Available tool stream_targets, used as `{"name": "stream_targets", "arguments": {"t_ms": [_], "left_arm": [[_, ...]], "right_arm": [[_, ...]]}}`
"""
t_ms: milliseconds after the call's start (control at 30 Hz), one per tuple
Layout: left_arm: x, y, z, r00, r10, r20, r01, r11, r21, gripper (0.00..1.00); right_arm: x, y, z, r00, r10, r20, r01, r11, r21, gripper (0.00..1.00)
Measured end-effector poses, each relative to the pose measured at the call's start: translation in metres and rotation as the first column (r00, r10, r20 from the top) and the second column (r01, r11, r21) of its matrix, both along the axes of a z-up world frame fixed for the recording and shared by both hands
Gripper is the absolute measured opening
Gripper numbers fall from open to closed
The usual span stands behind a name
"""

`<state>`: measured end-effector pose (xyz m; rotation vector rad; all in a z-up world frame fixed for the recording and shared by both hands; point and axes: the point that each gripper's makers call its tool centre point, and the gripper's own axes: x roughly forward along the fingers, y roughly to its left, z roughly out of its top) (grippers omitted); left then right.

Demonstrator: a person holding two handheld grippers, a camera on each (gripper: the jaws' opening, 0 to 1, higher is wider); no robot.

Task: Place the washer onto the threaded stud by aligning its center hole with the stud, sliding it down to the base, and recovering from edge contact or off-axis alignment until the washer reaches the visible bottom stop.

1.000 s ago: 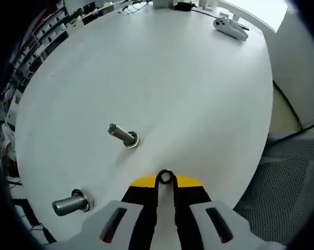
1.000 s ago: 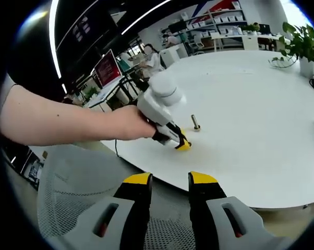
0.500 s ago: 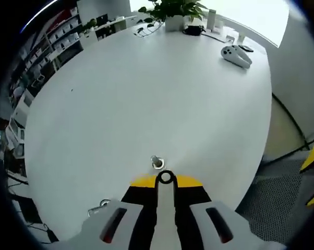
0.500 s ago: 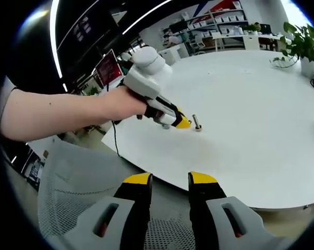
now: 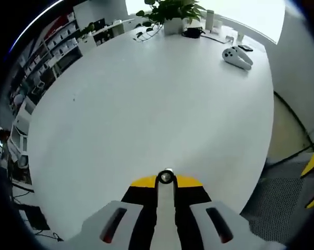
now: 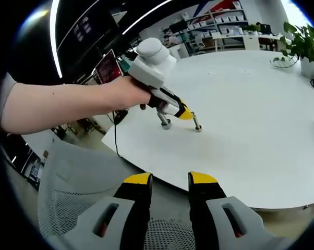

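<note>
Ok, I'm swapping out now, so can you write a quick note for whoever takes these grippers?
Left gripper: jaws shut on the washer, held right over the nearer stud on the white table.
Right gripper: open, holding nothing, hanging back off the table edge.
A second stud stands beside the first.
Done: washer brought to the stud top.
Left: centre the hole, slide it down to the base.

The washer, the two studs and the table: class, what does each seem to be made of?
Washer: likely bright metal; a shiny silver ring.
Studs: probably steel; grey with glints.
Table: smooth matt white top, perhaps laminate; no grain shows, so it is uncertain.
</note>
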<state>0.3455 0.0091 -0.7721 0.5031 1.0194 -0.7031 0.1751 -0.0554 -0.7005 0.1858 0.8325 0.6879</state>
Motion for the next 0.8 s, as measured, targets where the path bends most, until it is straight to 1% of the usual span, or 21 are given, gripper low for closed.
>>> {"name": "stream_targets", "arguments": {"t_ms": [167, 333, 567, 800], "left_arm": [[0.003, -0.003, -0.004, 1.000, -0.018, -0.008, 0.018, 1.000, 0.011, 0.08], [0.001, -0.003, -0.011, 0.999, -0.044, -0.023, 0.045, 0.998, 0.039, 0.08], [0.004, -0.002, -0.028, 0.997, -0.071, -0.034, 0.074, 0.994, 0.076, 0.09], [0.008, -0.004, -0.042, 0.996, -0.074, -0.046, 0.078, 0.993, 0.088, 0.09]], "right_arm": [[0.000, 0.000, 0.000, 1.000, -0.003, 0.000, 0.003, 1.000, 0.000, 0.30], [0.001, -0.001, 0.000, 1.000, -0.006, 0.002, 0.006, 1.000, 0.001, 0.30], [0.001, -0.001, 0.000, 1.000, -0.006, 0.001, 0.006, 1.000, -0.002, 0.30], [0.001, -0.002, 0.000, 1.000, -0.009, 0.001, 0.009, 1.000, -0.005, 0.30]]}}
